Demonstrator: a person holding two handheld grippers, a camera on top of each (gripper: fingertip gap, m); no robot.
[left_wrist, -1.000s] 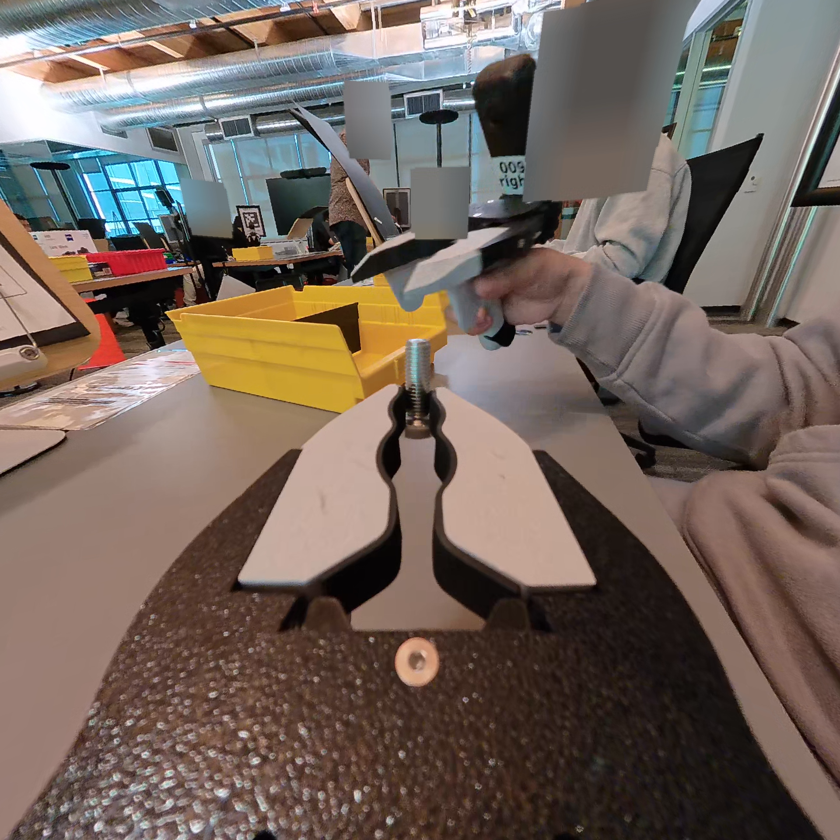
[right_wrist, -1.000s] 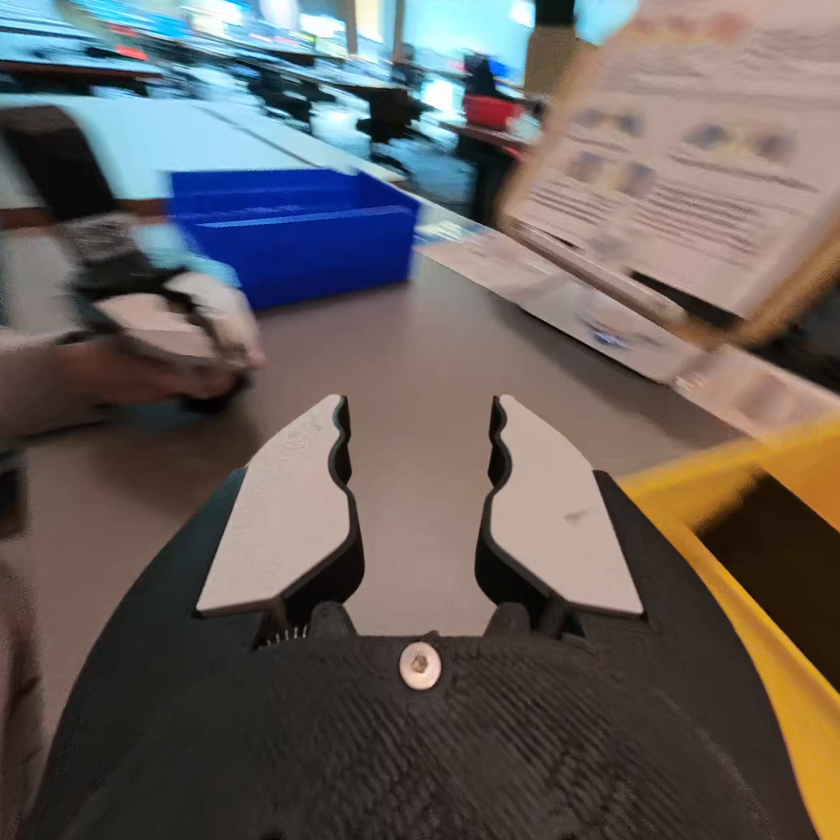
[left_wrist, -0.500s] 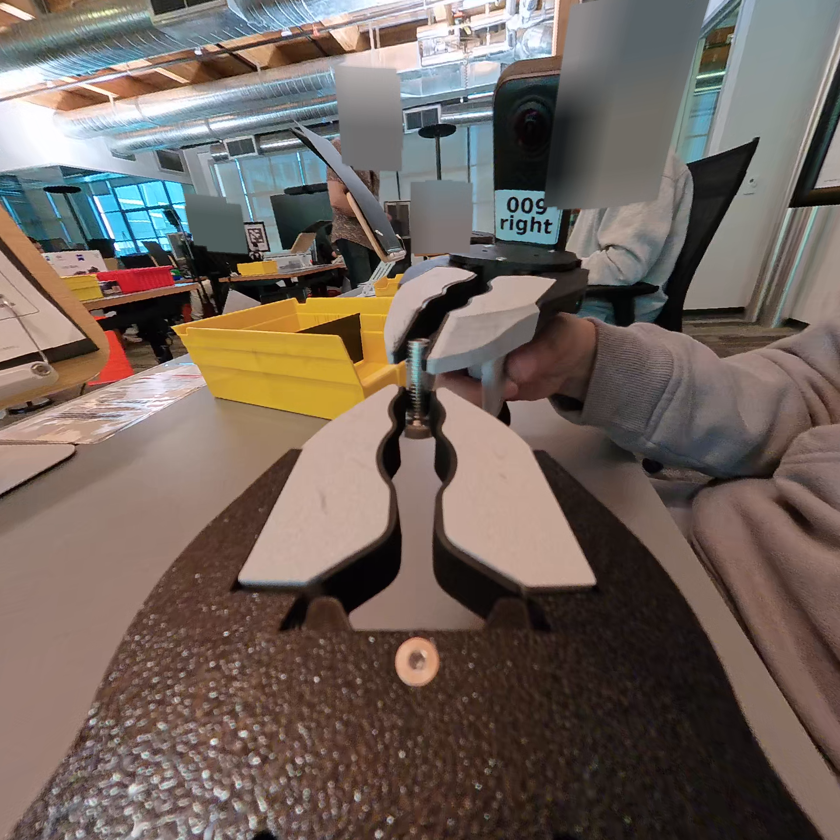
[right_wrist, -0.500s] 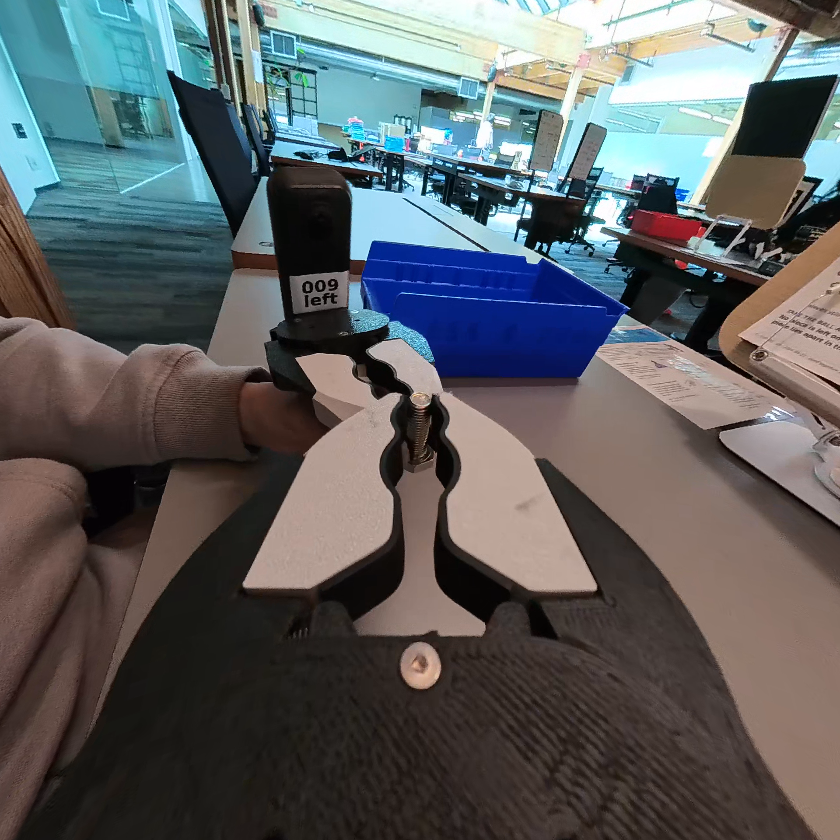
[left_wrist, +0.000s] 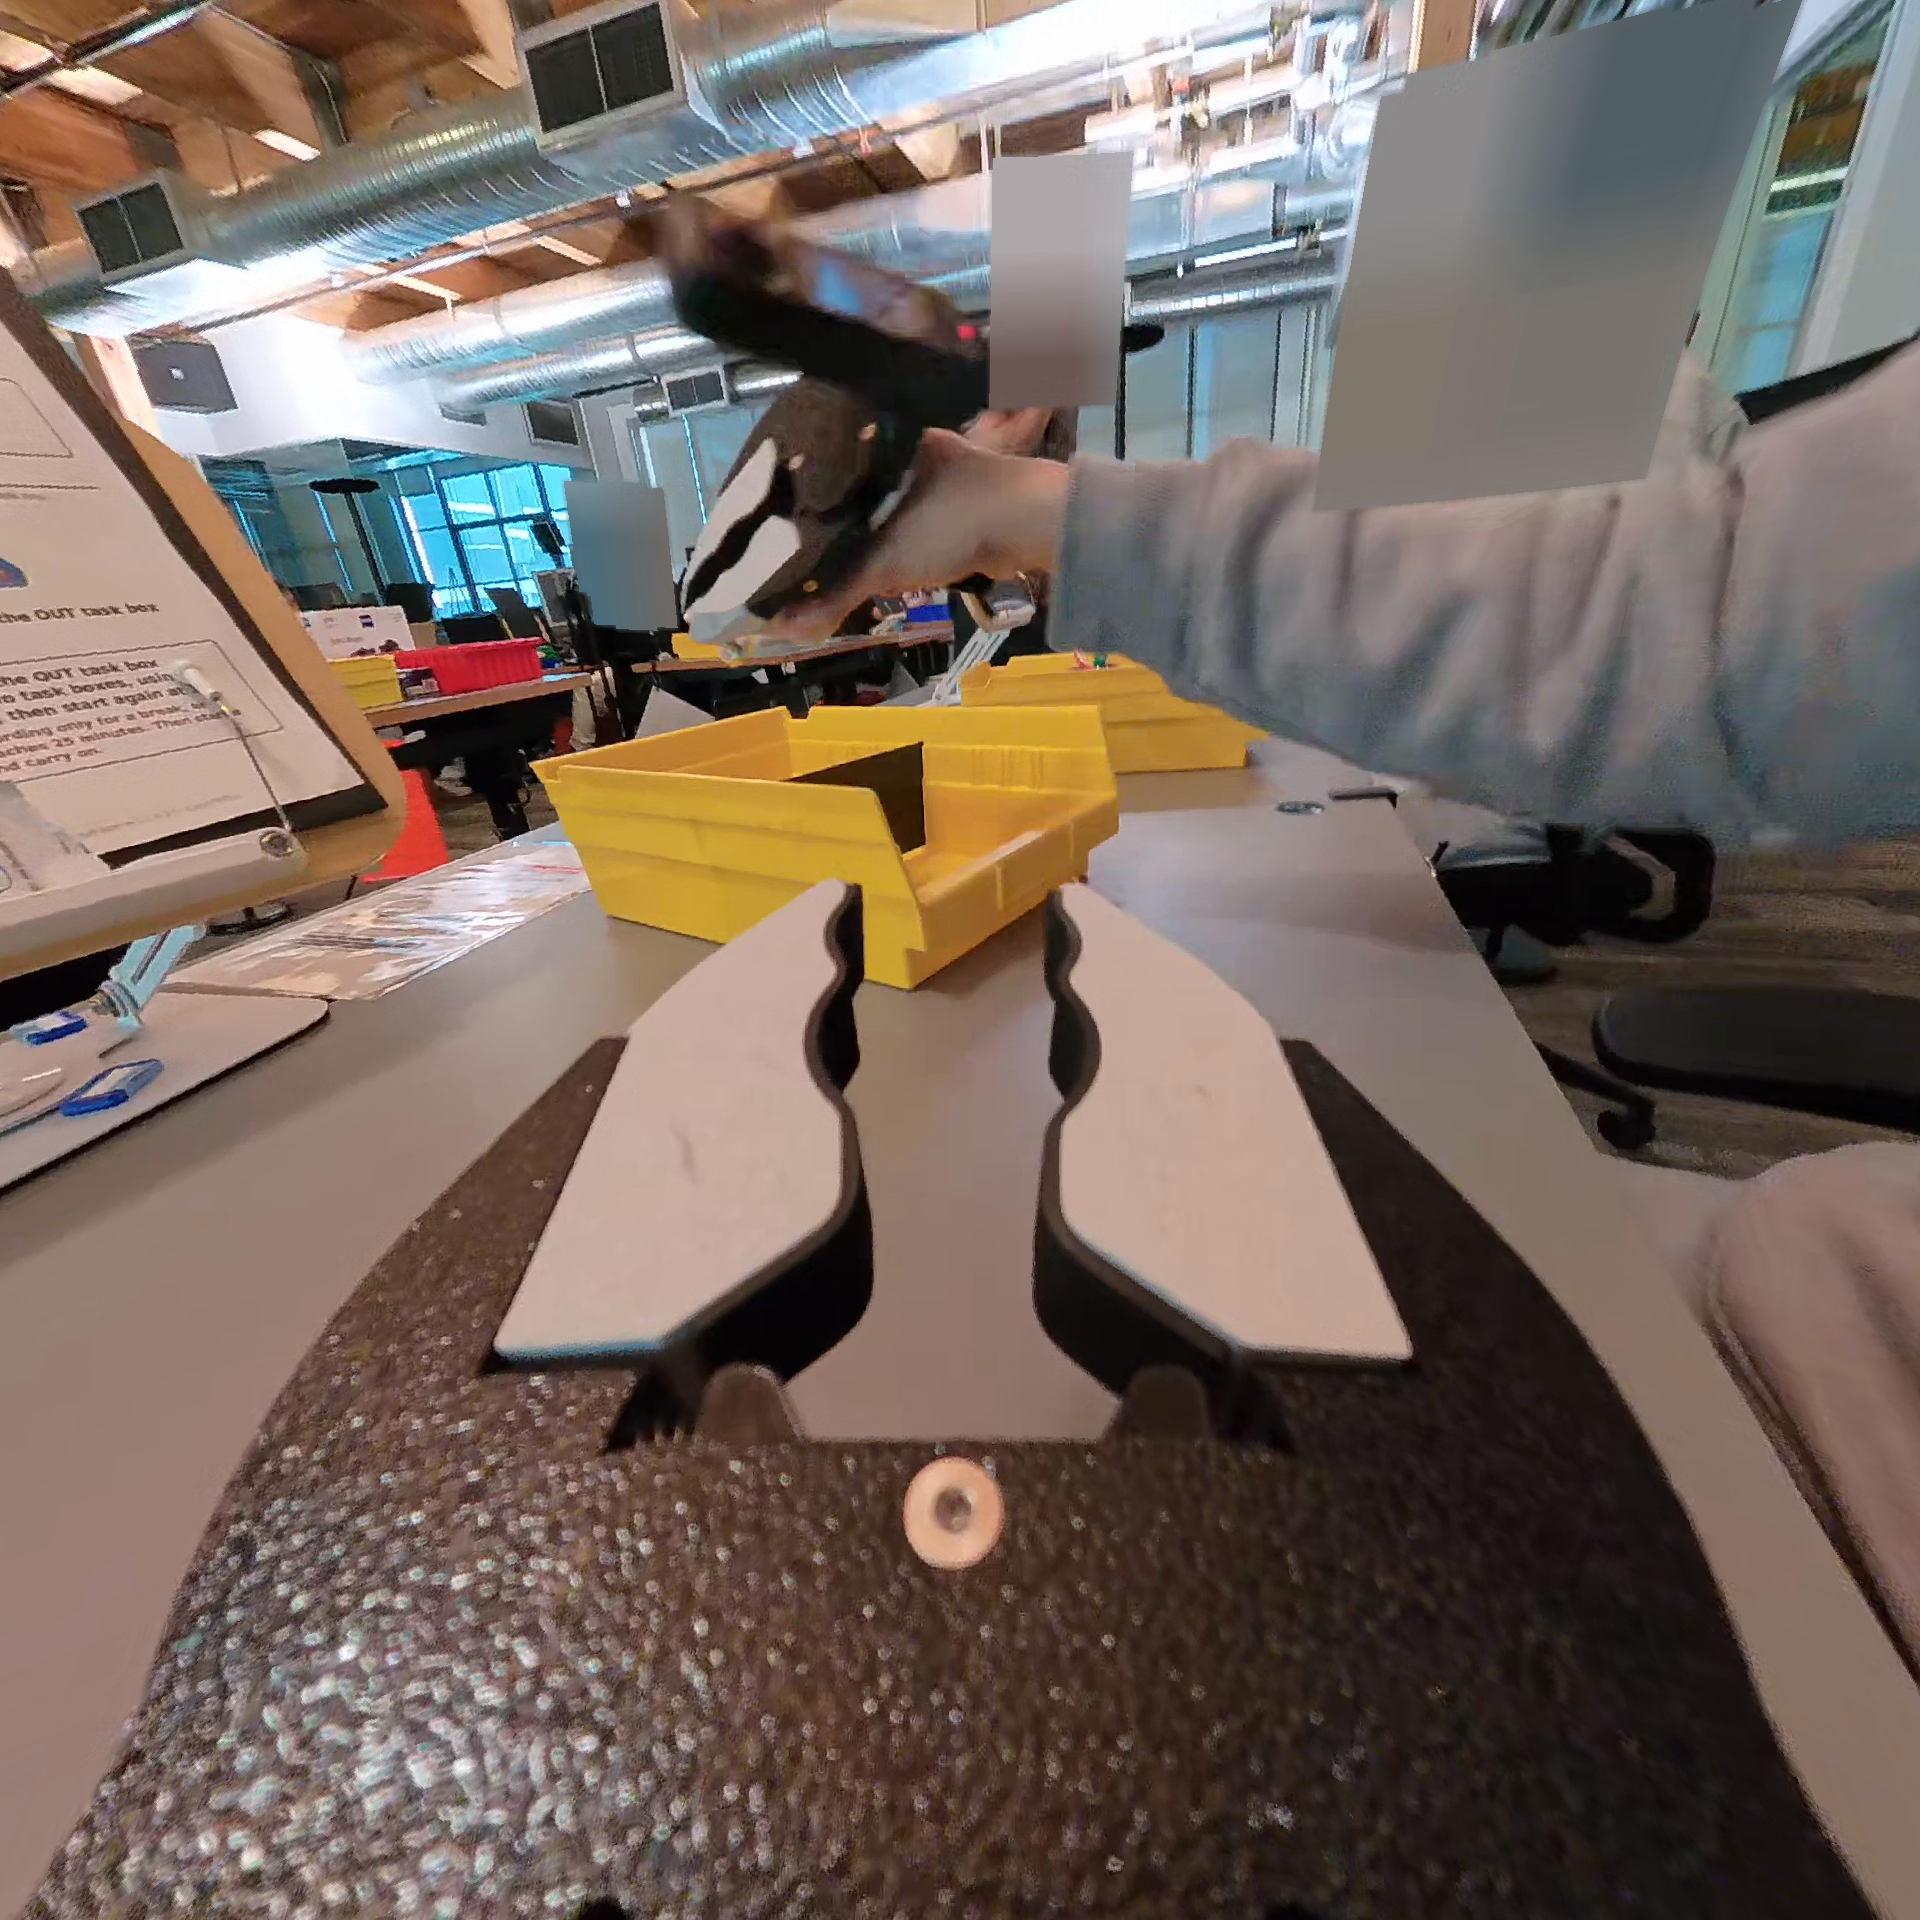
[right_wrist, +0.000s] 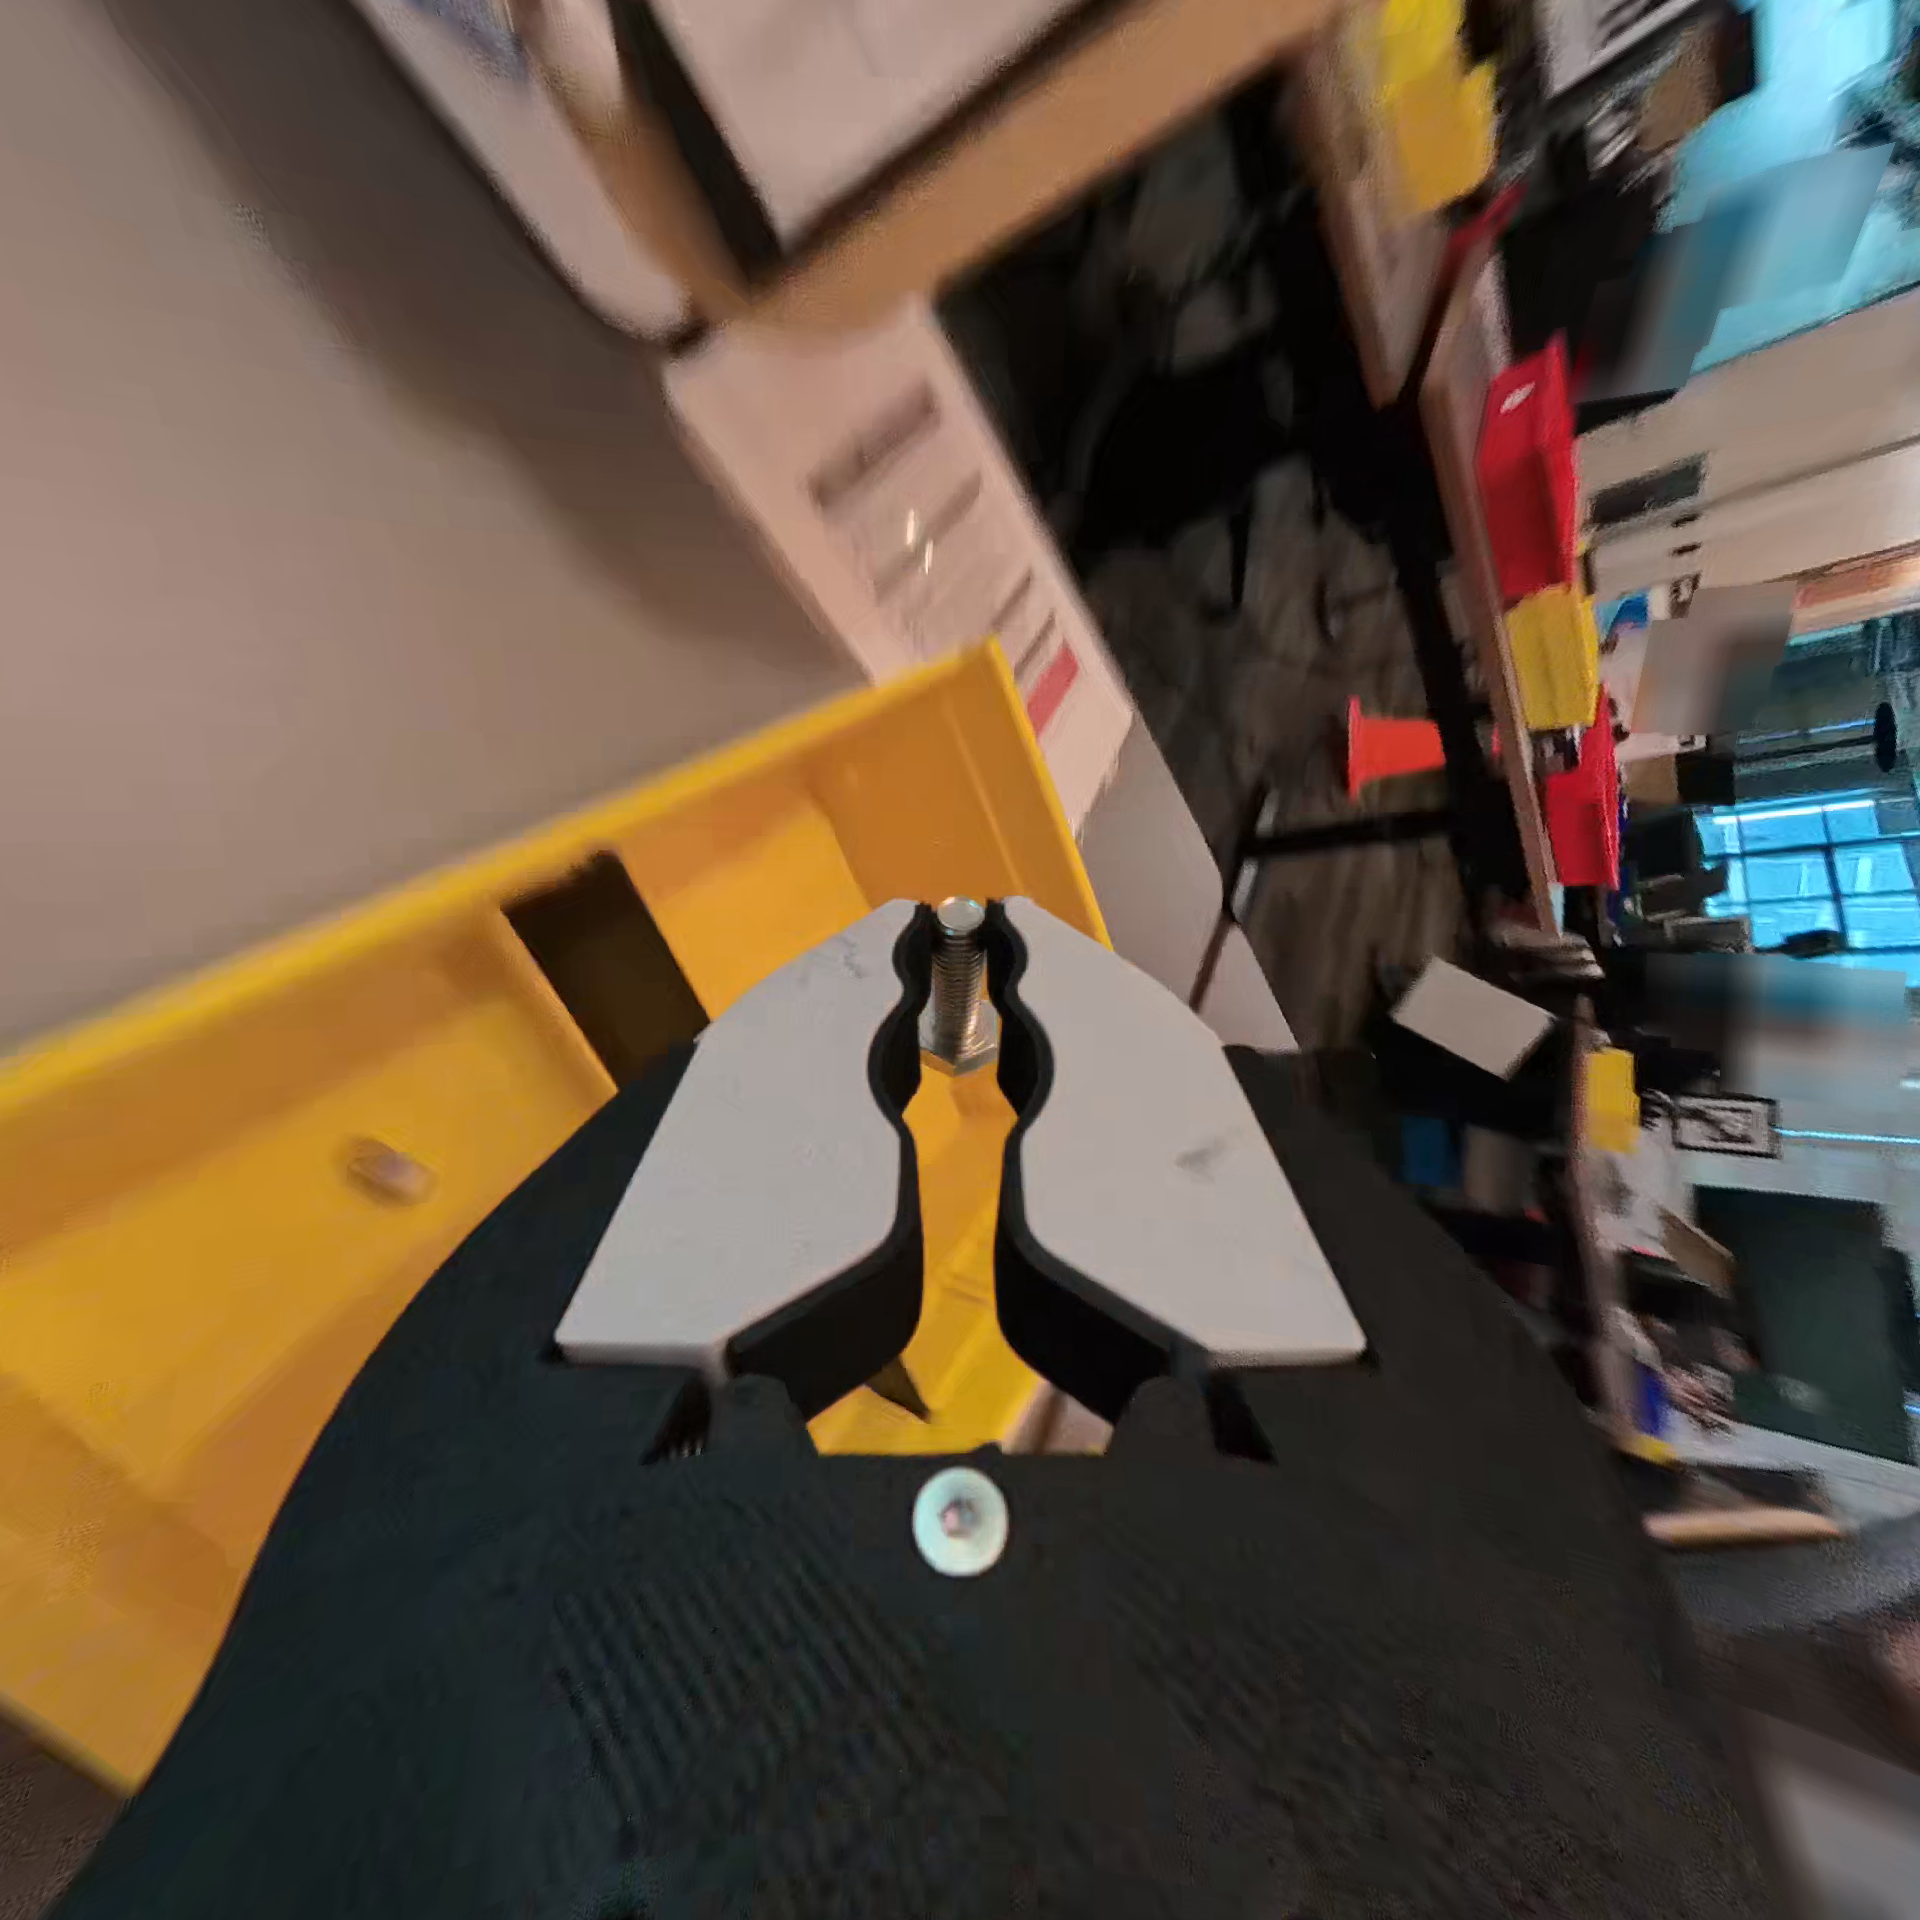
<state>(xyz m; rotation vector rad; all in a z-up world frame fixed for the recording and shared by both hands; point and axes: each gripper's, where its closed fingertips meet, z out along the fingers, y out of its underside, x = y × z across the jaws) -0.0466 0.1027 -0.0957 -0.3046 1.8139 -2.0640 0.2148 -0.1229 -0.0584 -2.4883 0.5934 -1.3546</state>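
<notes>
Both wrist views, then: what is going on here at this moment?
A person holds a gripper in each hand at a grey table. The right gripper is shut on a silver bolt, tilted over an open yellow bin. The left gripper is open and holds nothing, pointing low over the table toward the bin, with the right one raised above it.

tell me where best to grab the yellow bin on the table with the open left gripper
Probably the low front lip of the yellow bin, the wall facing the left gripper: come from above and straddle it. It is thin and straight; the whole bin looks too wide for the jaws.
</notes>
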